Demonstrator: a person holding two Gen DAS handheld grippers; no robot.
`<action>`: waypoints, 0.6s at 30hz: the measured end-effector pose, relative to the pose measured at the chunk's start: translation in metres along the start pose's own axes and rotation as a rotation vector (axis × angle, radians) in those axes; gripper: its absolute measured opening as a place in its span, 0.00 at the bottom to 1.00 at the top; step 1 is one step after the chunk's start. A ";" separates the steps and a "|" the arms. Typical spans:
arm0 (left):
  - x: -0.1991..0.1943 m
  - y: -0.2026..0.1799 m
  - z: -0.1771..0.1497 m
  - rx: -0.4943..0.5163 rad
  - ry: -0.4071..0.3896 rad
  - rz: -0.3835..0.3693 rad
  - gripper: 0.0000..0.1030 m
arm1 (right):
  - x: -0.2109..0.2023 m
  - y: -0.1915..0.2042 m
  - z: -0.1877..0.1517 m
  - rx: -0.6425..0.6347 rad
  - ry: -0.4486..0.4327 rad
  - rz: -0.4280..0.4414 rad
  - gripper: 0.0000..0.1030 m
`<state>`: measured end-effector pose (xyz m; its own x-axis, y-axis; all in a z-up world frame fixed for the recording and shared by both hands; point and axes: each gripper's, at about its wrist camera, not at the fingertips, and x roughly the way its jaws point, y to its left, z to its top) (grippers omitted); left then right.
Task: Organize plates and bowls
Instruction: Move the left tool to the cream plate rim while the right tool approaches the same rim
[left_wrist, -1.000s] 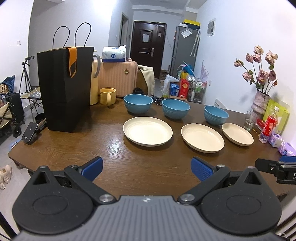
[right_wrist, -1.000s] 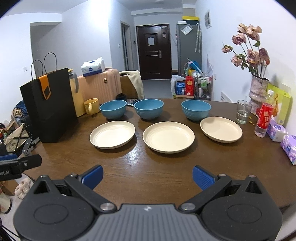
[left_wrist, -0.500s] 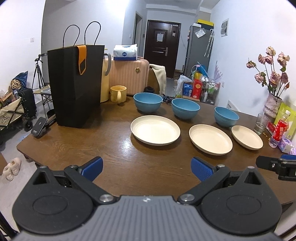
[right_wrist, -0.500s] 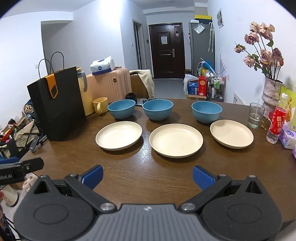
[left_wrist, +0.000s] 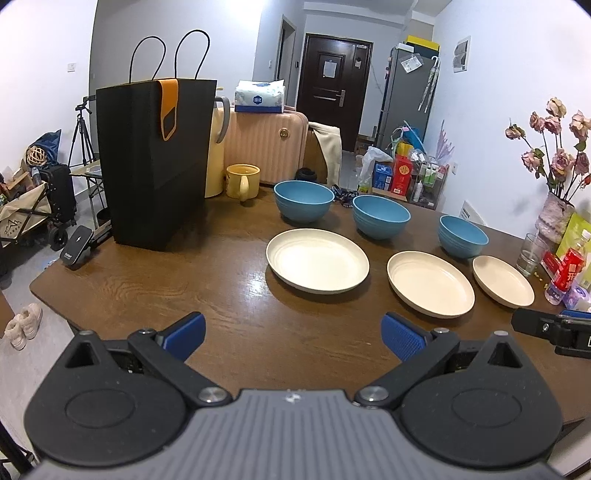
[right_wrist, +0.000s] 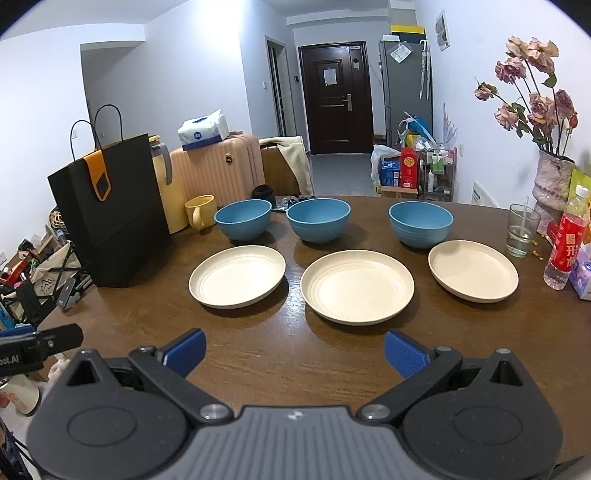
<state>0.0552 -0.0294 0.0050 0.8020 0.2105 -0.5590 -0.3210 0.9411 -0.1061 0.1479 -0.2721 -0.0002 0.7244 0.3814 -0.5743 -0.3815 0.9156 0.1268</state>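
Note:
Three cream plates sit in a row on the brown table (right_wrist: 277, 354): left plate (right_wrist: 237, 276), middle plate (right_wrist: 357, 286), right plate (right_wrist: 472, 270). Behind them stand three blue bowls: left bowl (right_wrist: 243, 218), middle bowl (right_wrist: 318, 218), right bowl (right_wrist: 420, 223). In the left wrist view the plates (left_wrist: 317, 260) (left_wrist: 430, 283) (left_wrist: 503, 280) and bowls (left_wrist: 303, 200) (left_wrist: 381, 216) (left_wrist: 462, 235) lie ahead and to the right. My left gripper (left_wrist: 293, 336) and my right gripper (right_wrist: 294, 352) are open and empty, above the table's near part, short of the plates.
A black paper bag (right_wrist: 110, 214) stands at the table's left, with a yellow mug (right_wrist: 199, 212) and a jug behind it. A glass (right_wrist: 521, 229), a red-labelled bottle (right_wrist: 565, 247), tissue packs and a vase of flowers (right_wrist: 552, 184) line the right side.
Both grippers have shifted slightly forward and to the left, so the plates and bowls sit further right in the views. Jaws stay open. No object has moved.

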 end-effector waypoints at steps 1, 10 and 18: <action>0.003 0.001 0.002 0.000 0.001 -0.001 1.00 | 0.003 0.001 0.002 0.000 -0.001 -0.001 1.00; 0.040 0.017 0.029 0.013 -0.002 -0.029 1.00 | 0.037 0.014 0.025 0.012 -0.001 -0.024 1.00; 0.077 0.029 0.059 0.035 0.008 -0.055 1.00 | 0.073 0.027 0.047 0.020 0.018 -0.045 1.00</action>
<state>0.1373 0.0292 0.0072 0.8140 0.1558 -0.5596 -0.2583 0.9599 -0.1085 0.2175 -0.2138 -0.0012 0.7300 0.3380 -0.5940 -0.3375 0.9340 0.1167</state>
